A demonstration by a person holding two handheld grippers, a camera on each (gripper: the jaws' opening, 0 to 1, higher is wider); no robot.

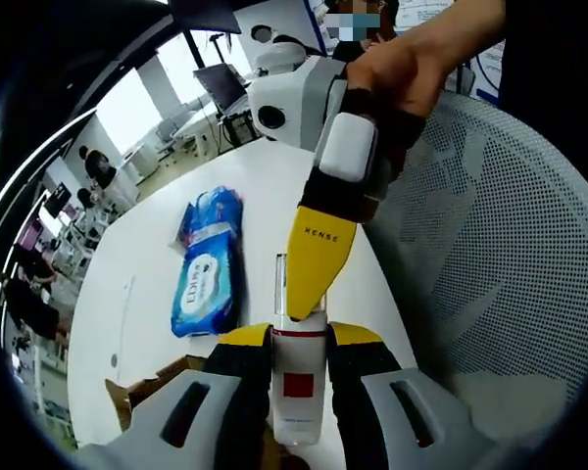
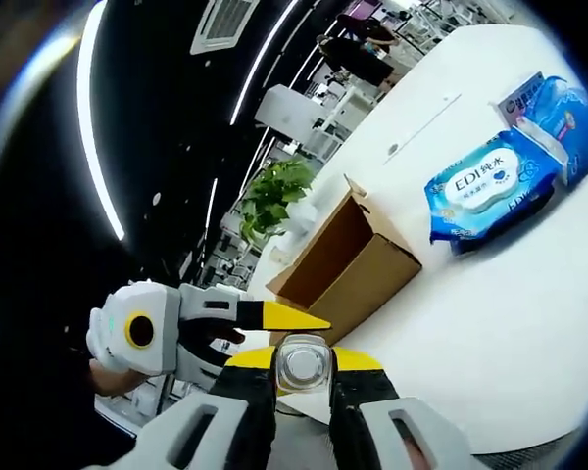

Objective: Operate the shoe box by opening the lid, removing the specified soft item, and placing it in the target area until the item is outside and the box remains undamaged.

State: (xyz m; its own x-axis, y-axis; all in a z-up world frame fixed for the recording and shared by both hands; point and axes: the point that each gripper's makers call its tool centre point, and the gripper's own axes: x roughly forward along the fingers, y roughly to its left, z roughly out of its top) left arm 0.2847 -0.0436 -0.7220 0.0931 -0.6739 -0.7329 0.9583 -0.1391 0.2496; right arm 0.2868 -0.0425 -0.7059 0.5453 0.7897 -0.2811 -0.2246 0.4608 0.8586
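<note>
Bottle: small clear plastic bottle with white-and-red label (image 1: pixel 298 387), rigid, slick; your left claw (image 1: pixel 299 343) clamps its body.
Cap: right claw (image 2: pixel 302 364) clamped on it.
Wipes: soft blue pack (image 1: pixel 208 264) at 11 o'clock on the white counter (image 1: pixel 274 186).

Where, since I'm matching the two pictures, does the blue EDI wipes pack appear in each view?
Left gripper view: the blue EDI wipes pack lies left of centre on the white table.
Right gripper view: the pack lies at the upper right, on the same table.
Shared landmark: the open cardboard box, at the bottom left in the left gripper view and near the centre in the right gripper view.
</note>
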